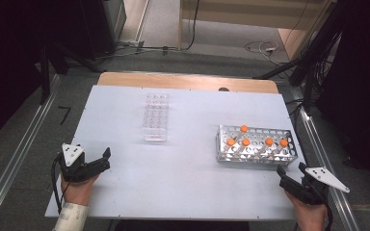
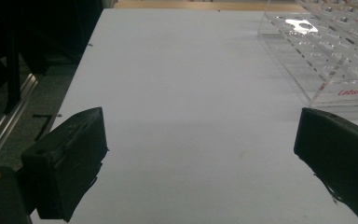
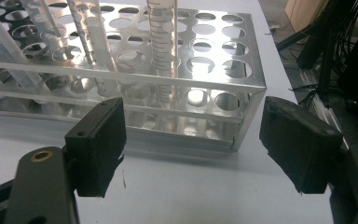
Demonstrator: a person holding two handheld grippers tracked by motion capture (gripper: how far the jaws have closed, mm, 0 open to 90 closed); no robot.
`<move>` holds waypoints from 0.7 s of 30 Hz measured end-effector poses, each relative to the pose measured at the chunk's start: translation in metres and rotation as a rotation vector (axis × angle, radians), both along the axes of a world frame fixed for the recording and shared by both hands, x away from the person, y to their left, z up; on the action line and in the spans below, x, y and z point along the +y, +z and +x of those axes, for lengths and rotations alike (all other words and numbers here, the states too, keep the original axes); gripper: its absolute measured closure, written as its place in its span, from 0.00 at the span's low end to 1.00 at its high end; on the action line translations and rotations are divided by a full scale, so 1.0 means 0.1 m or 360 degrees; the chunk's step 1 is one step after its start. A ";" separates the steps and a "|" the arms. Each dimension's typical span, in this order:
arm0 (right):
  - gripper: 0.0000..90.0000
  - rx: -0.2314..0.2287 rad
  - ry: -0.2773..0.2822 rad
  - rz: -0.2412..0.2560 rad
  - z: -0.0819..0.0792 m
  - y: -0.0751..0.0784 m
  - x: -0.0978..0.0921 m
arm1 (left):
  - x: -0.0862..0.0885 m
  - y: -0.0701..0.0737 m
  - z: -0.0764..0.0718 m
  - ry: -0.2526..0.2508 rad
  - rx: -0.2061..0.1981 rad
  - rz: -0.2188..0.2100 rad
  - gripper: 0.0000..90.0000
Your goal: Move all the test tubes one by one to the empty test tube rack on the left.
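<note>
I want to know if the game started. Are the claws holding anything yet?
No, nothing is held. The left gripper is open over bare table, and the right gripper is open just short of the metal tube rack.

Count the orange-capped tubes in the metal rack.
5 orange-capped tubes stand in the metal rack: one in the back row, four along the front row. None seem hidden.

Dim, soft frames; overhead glare on the clear rack [image 2: 303, 25].
</note>
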State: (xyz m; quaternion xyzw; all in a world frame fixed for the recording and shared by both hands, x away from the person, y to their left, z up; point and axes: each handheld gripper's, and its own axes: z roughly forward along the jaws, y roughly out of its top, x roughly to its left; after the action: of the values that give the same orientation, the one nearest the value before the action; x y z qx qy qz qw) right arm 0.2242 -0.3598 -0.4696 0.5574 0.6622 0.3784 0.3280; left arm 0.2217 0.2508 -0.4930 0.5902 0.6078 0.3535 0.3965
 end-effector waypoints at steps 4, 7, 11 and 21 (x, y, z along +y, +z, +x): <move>0.25 0.0000 -0.0008 0.0009 0.04 0.01 0.01 | 0.00 0.00 0.00 -0.0001 0.0002 0.0012 0.03; 0.27 0.0008 -0.0018 0.0025 0.06 0.02 0.01 | -0.01 0.00 0.00 0.0001 -0.0002 0.0008 0.03; 0.32 -0.0004 -0.0011 0.0023 0.10 0.02 0.01 | -0.01 0.00 0.00 -0.0004 0.0004 0.0013 0.03; 0.49 -0.0052 0.0018 0.0025 0.19 0.06 0.04 | 0.00 -0.01 0.00 0.0003 0.0002 0.0012 0.03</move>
State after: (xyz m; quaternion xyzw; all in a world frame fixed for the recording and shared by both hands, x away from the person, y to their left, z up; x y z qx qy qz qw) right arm 0.2431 -0.3557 -0.4641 0.5500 0.6569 0.3945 0.3322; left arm 0.2219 0.2505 -0.4935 0.5914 0.6073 0.3557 0.3937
